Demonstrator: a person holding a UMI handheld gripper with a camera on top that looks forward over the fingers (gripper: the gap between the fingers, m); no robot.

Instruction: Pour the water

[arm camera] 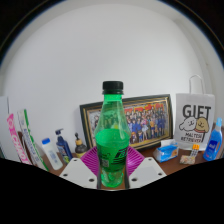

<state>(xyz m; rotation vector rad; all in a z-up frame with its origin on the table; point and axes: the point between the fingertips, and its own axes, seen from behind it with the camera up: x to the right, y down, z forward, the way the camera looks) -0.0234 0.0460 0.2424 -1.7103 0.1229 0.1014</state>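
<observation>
A green plastic bottle (pixel 112 135) with a black cap stands upright between my fingers, its label facing me. My gripper (pixel 112 163) is shut on the bottle: the magenta pads (pixel 90 160) press against both of its sides at the lower body. The bottle's base is hidden below the fingers. No cup or receiving vessel shows.
Beyond the bottle a framed group photo (pixel 148 122) leans against a white wall. A white gift bag (pixel 194 120) stands to the right, with blue bottles (pixel 212 142) and small items beside it. Boxes and several small bottles (pixel 50 152) crowd the left of the wooden tabletop (pixel 172 165).
</observation>
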